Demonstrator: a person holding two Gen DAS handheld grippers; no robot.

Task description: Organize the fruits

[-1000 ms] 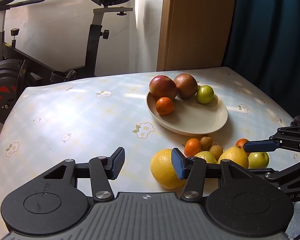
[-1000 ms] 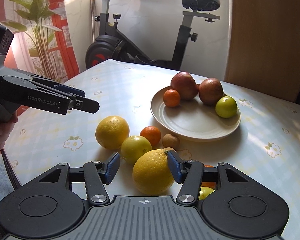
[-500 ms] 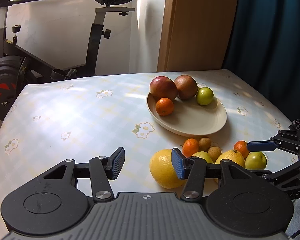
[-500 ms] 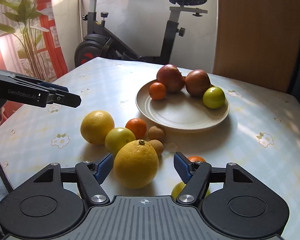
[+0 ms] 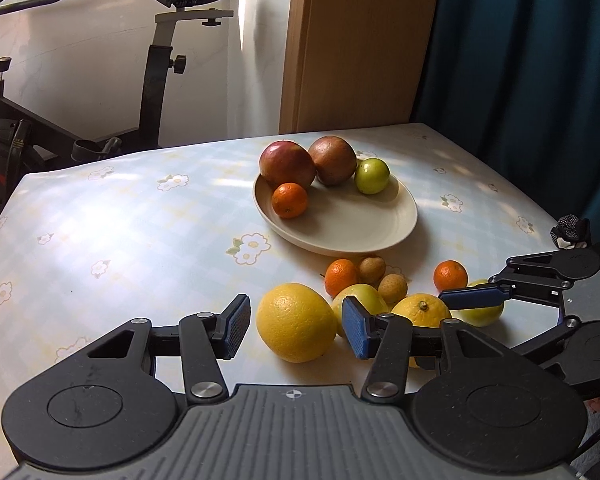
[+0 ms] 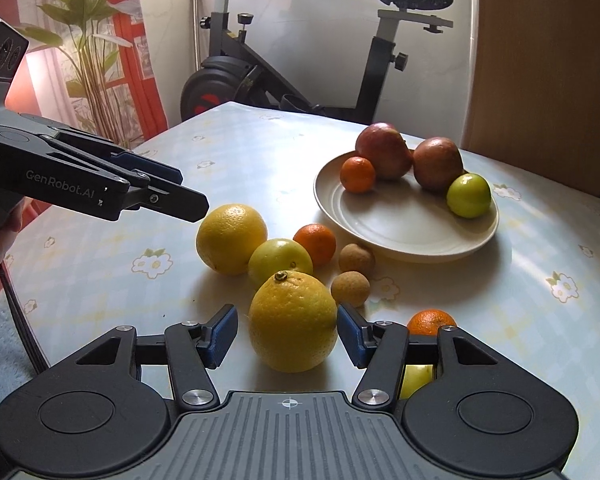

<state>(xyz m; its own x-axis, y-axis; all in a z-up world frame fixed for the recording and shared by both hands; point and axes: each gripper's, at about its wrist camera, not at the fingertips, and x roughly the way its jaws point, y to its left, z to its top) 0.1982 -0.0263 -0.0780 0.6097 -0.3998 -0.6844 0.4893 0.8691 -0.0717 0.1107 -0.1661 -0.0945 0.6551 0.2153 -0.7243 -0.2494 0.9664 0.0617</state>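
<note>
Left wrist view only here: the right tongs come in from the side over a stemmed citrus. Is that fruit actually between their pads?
Observer: Yes. In the right wrist view the stemmed citrus sits between the pads of the right tongs, which are closing. A gap shows at the left pad.
Operator: And the big citrus ahead of my own tongs, is it between them?
Observer: No. Seen from the right wrist, the tips of the left tongs end at the upper left edge of the big citrus, and the fruit lies beyond them.
</note>
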